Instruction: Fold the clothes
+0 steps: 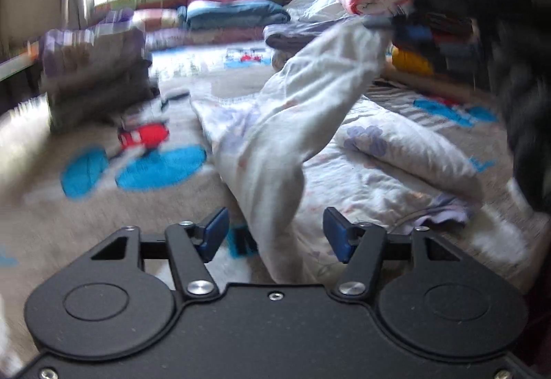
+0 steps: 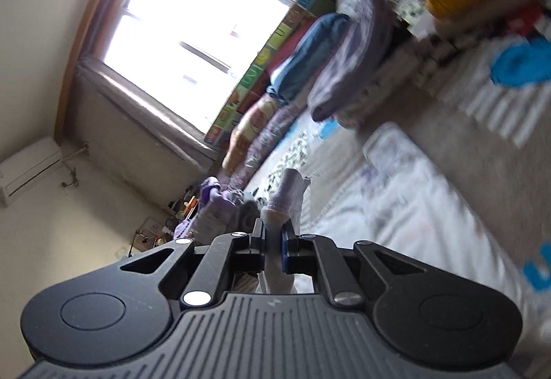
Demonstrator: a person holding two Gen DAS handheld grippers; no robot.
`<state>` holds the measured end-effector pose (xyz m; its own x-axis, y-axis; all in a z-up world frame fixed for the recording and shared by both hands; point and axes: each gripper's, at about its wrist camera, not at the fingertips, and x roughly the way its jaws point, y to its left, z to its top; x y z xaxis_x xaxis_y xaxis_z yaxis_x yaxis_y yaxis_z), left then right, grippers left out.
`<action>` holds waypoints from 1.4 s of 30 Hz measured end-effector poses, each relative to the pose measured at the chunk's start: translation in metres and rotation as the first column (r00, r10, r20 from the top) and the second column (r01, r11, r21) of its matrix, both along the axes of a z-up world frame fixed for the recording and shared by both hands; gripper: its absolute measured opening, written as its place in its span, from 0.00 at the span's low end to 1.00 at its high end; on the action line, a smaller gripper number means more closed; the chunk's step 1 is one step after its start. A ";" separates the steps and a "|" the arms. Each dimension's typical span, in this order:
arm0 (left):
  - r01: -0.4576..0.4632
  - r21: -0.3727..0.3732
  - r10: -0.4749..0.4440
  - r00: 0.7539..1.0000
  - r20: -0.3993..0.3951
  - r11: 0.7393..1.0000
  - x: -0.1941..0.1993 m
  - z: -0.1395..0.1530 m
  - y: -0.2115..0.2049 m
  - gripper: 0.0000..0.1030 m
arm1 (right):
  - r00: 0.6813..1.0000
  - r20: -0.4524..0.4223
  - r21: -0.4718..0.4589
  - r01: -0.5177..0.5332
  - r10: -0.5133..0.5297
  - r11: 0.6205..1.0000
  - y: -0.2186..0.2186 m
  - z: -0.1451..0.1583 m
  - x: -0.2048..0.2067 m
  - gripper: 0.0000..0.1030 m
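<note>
Your right gripper (image 2: 273, 234) is pinched tight on a fold of the garment (image 1: 310, 96), a thin white crinkly cloth with faint purple flowers. Your left gripper (image 1: 275, 234) sits spread with the cloth running between the pads, not squeezed. The rest lies rumpled on the bedspread (image 1: 103, 213).

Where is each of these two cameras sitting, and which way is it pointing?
Left wrist: on the left gripper, looking across the bed; jaws open either side of the lifted white garment.
Right wrist: on the right gripper, rolled sideways toward the window; jaws shut on a garment edge.
Shared: window, folded stacks beneath it, garment, patterned bedcover.
</note>
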<state>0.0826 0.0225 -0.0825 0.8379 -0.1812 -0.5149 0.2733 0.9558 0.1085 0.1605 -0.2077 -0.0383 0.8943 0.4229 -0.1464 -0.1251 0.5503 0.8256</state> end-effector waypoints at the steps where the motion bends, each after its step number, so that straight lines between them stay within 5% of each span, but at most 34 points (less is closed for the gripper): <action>1: 0.005 0.043 -0.007 1.000 0.025 0.999 -0.002 -0.001 -0.007 0.49 | 1.000 0.014 -0.018 0.000 0.001 1.000 -0.004 0.006 0.000 0.10; 6: 0.032 0.166 -0.046 0.995 0.085 0.986 -0.003 -0.009 -0.030 0.35 | 0.998 0.057 -0.074 0.017 -0.013 0.997 -0.027 0.021 -0.001 0.10; 14: 0.104 0.305 -0.151 0.979 0.137 0.947 -0.009 -0.019 -0.060 0.28 | 0.996 0.054 -0.100 0.078 -0.073 0.992 -0.067 0.010 -0.016 0.10; 28: 0.192 0.414 -0.247 0.965 0.084 0.890 -0.010 -0.043 -0.080 0.28 | 0.979 -0.042 -0.049 0.195 -0.197 0.980 -0.119 -0.056 -0.047 0.09; 36: 0.203 0.394 -0.257 0.962 0.089 0.896 -0.011 -0.043 -0.079 0.28 | 0.974 -0.052 -0.023 0.219 -0.220 0.976 -0.130 -0.081 -0.057 0.09; 42: 0.209 0.399 -0.263 0.961 0.086 0.893 -0.014 -0.045 -0.082 0.28 | 0.976 0.016 -0.014 0.216 -0.216 0.976 -0.133 -0.071 -0.063 0.09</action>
<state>0.0681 -0.0594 -0.1275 0.8607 -0.1946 -0.4704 0.4429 0.7419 0.5034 0.0972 -0.3409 -0.1092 0.9663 0.2172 -0.1379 -0.0135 0.5780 0.8159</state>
